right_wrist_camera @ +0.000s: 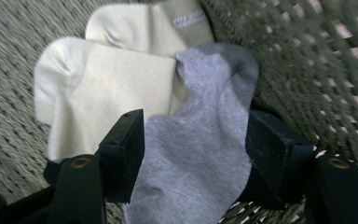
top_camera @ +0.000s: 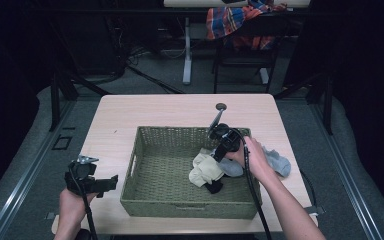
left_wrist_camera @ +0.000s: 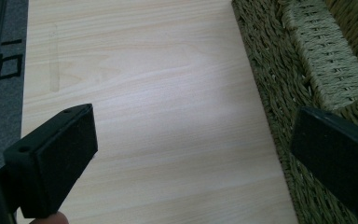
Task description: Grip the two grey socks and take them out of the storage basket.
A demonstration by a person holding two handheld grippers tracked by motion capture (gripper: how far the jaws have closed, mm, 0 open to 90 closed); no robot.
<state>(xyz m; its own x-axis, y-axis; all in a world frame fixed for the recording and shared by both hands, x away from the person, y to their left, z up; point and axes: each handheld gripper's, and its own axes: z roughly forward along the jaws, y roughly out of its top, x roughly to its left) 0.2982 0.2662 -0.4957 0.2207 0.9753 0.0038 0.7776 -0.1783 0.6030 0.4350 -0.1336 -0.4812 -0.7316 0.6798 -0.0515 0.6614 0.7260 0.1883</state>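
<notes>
At the centre right of the high view, the right gripper (top_camera: pixel 223 145) is lowered into the basket (top_camera: pixel 145 192), over a small heap of socks against the right-hand wall. In the right gripper view a grey sock (right_wrist_camera: pixel 200 154) is seen between the two jaws, which stand about half open on either side of it. The pads are close to the cloth, but a firm pinch cannot be confirmed. The jaws appear set astride the sock's middle so that a closing would gather it. A cream sock (right_wrist_camera: pixel 107 98) lies just beside and partly under the grey one, at the upper left of that view. A dark item (top_camera: pixel 213 187) is noted below the heap, and a second grey sock (top_camera: pixel 279 161) is draped over the rim at the right.

At the lower left of the high view, the left gripper (top_camera: pixel 111 182) is held over bare table (left_wrist_camera: pixel 158 116), apart from the basket, jaws wide open and empty, evidently kept clear of the work.
</notes>
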